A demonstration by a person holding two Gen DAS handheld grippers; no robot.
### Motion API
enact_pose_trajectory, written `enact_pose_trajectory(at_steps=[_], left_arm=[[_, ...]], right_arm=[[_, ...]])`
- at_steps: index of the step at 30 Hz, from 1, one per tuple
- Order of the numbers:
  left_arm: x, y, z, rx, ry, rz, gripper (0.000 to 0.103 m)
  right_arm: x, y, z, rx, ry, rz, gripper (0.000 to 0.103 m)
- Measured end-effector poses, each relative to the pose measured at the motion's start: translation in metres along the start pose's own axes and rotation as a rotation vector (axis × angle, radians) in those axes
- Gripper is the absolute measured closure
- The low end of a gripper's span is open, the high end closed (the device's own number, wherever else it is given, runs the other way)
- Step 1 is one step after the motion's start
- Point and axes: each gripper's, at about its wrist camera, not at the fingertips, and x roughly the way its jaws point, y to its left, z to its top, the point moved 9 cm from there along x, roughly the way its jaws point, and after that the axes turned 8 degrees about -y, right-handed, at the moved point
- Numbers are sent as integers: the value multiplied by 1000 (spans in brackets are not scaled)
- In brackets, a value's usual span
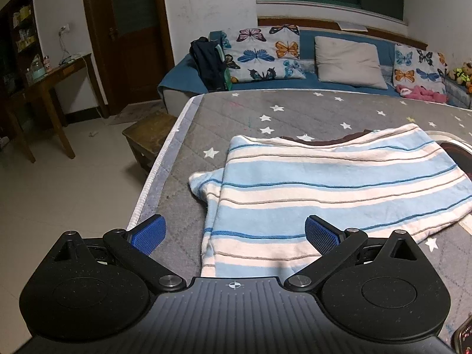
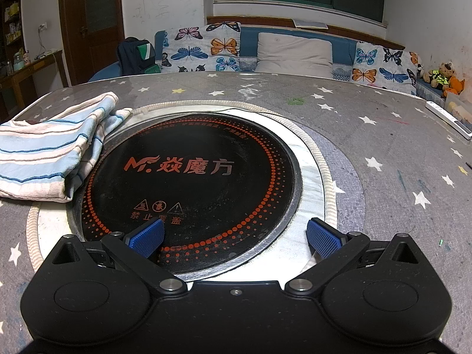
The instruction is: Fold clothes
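A blue-and-white striped garment (image 1: 324, 188) lies folded on the grey star-patterned table cover (image 1: 295, 112). One corner sticks out at its left. My left gripper (image 1: 234, 233) is open and empty, just in front of the garment's near edge. In the right wrist view the same garment (image 2: 50, 150) lies at the left, its edge over the rim of the round black induction hob (image 2: 188, 171). My right gripper (image 2: 234, 234) is open and empty above the hob's near edge, well to the right of the garment.
The table's left edge (image 1: 159, 171) drops to a tiled floor with a low wooden stool (image 1: 147, 138). A sofa with butterfly cushions (image 2: 203, 47) stands behind. A white remote (image 2: 448, 119) and a plastic box (image 2: 458, 106) lie at the far right.
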Motion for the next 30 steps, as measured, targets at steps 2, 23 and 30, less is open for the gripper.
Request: enact_pose_trajectory(at_steps=[2, 23, 30], left_arm=[[0, 0, 0, 5, -6, 14, 1], [-15, -8, 6, 23, -41, 26, 1], [-20, -3, 10, 15, -57, 38, 1]], right_arm=[[0, 0, 0, 0, 0, 0, 0], [0, 3, -1, 6, 10, -12, 0], [-5, 17, 2, -57, 23, -39, 0]])
